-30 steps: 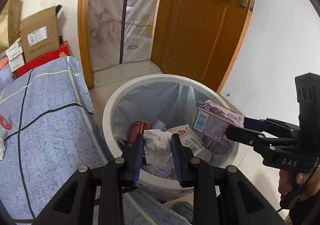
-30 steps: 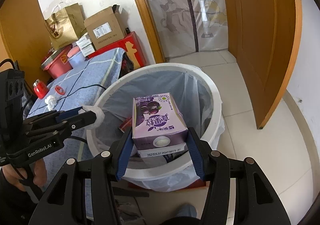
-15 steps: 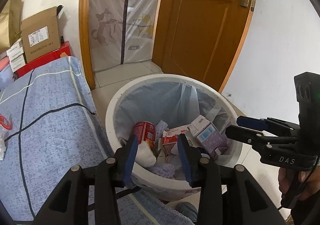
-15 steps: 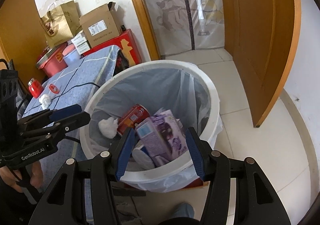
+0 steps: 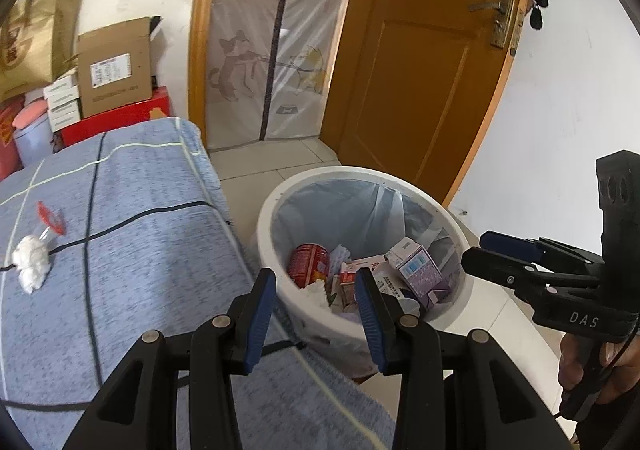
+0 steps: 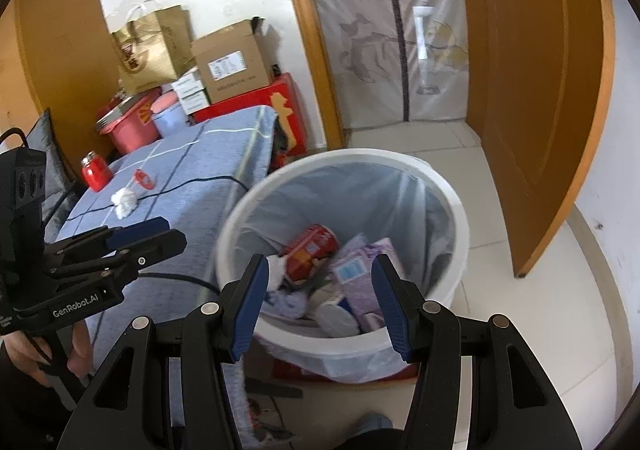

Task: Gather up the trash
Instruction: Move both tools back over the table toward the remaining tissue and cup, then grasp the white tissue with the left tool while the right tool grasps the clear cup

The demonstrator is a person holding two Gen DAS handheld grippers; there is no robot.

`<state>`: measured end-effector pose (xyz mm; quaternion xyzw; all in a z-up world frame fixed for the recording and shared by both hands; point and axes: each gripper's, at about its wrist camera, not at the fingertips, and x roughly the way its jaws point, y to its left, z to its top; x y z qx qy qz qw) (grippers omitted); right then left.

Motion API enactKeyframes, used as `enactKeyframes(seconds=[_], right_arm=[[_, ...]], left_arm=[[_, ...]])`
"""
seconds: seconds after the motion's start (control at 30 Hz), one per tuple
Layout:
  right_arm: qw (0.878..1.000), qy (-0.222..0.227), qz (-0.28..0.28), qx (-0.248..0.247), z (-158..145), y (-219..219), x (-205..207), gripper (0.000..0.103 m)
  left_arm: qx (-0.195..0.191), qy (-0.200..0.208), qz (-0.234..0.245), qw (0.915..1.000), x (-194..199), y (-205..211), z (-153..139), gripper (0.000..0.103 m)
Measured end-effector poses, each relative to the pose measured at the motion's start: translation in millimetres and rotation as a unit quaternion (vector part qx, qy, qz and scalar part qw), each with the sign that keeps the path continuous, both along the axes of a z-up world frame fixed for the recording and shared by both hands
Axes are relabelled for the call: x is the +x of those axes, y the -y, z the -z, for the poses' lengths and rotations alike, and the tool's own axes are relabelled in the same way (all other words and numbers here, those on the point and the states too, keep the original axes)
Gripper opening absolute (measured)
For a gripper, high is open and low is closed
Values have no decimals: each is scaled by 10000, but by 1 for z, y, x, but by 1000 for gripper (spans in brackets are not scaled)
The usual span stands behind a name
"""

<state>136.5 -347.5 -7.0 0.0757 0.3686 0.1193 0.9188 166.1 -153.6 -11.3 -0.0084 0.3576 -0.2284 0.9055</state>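
A white bin [image 5: 267, 226] with a clear liner stands on the floor beside the table; it also shows in the right wrist view [image 6: 456, 210]. Inside lie a red can [image 5: 308, 264], a purple carton [image 5: 420, 270] and a crumpled tissue [image 5: 316, 290]. My left gripper [image 5: 316, 306] is open and empty above the bin's near rim. My right gripper [image 6: 320, 302] is open and empty above the bin. A white tissue wad [image 5: 32, 262] and a red ring [image 5: 50, 216] lie on the blue tablecloth [image 5: 140, 218]. A small red jar [image 6: 94, 170] stands on the table.
Cardboard boxes [image 5: 114, 68], a red box [image 5: 120, 118] and a paper bag [image 6: 154, 46] are stacked behind the table. A black cable [image 6: 200, 182] runs across the tablecloth. A wooden door [image 5: 420, 62] stands open behind the bin.
Both grippers opened: the tissue from the left and the purple carton from the right dropped into the bin. Both grippers then pulled back and the left swung towards the table.
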Motion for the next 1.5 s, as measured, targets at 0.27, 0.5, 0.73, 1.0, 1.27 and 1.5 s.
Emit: enactKeyframes(seconds=[0.27, 0.5, 0.73, 1.0, 1.27, 1.5], right_arm=[[9993, 187, -316, -17, -16, -31, -12, 55], [9979, 305, -574, -7, -23, -57, -16, 55], [9957, 339, -862, 61, -23, -84, -15, 55], [9927, 309, -1158, 107, -21, -114, -4, 55], [9904, 323, -1342, 68, -20, -137, 16, 55], [9883, 296, -1492, 73, -17, -155, 31, 55]], left_arm=[[-57, 155, -324, 9993, -22, -35, -14, 41], [-102, 222, -595, 9979, -38, -65, -20, 41], [-154, 176, -889, 9958, -48, -93, -17, 41], [-114, 119, -1320, 9911, -46, -131, -13, 41], [-18, 147, -1738, 9847, -27, -167, -14, 41], [15, 6, -2022, 9793, 3, -194, -5, 41]])
